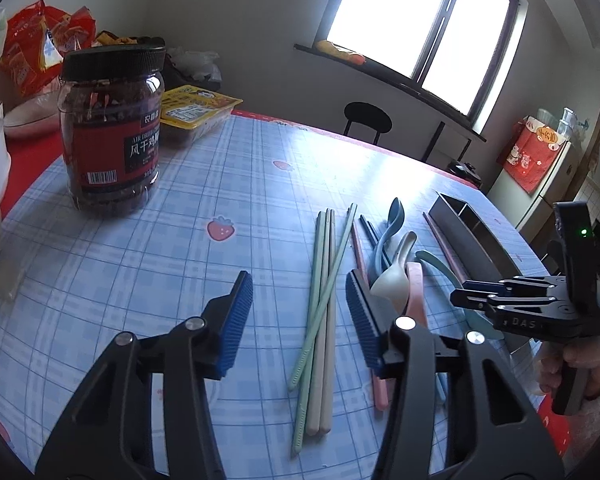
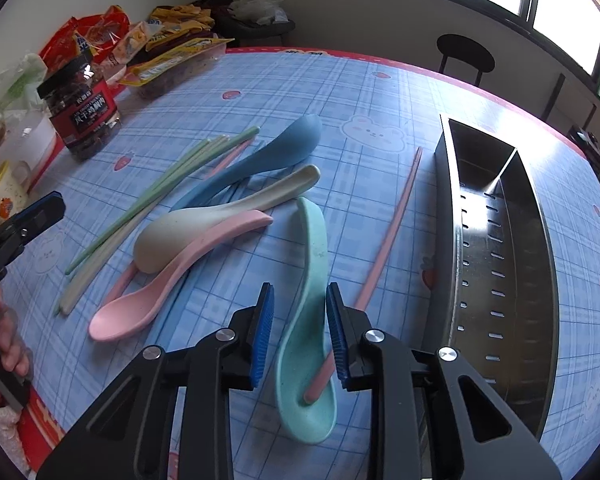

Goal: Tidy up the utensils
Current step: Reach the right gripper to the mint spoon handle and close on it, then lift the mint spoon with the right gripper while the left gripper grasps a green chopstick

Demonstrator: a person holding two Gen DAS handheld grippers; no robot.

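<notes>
A bright window and a dark stool stand behind a table under a blue checked cloth (image 1: 228, 184). In the left wrist view, the left gripper (image 1: 300, 320) hangs wide open above a bundle of pale green and cream chopsticks (image 1: 324, 300), whose long axis runs straight ahead between its fingers. A dark-lidded jar (image 1: 112, 132) stands well apart to the left; the right gripper (image 1: 466, 296) hovers at the right edge, and whether it is open cannot be told from here.

In the right wrist view, the right gripper (image 2: 298, 334) is open, straddling the handle of a mint spoon (image 2: 312, 308) without clearly touching it. A pink chopstick (image 2: 384, 240) lies with its near end resting in the spoon's bowl, likely to be disturbed by a lift. The steel caddy (image 2: 512, 248) lies just to the right, lengthwise, nearer this hand. Blue, cream and pink spoons (image 2: 204, 236) overlap to the left.
</notes>
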